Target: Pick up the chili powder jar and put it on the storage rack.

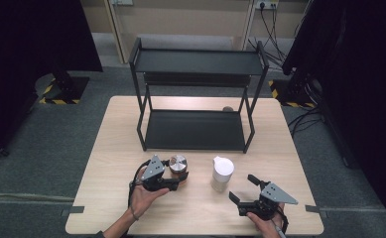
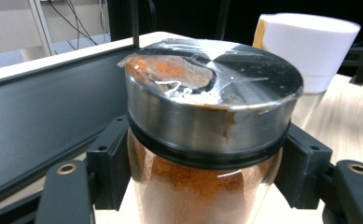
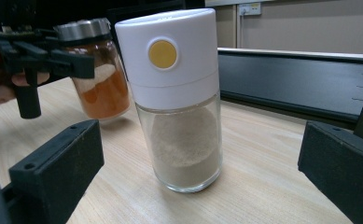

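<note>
The lower part of the spice jar (image 2: 202, 140) is cut off at the frame's bottom edge in the left gripper view, where it is pinched below its metal lid by the left gripper (image 1: 176, 182). The right gripper (image 1: 244, 189) is spread wide, apart from the white-capped shaker (image 1: 222, 173). Bare table (image 1: 121, 148) is seen before the black rack (image 1: 195, 130).

A black two-tier metal rack (image 1: 195, 89) stands on the far half of a pale wooden tabletop (image 1: 106, 158), grey carpet (image 1: 46, 144) around it and cables (image 1: 275, 25) trailing behind.
</note>
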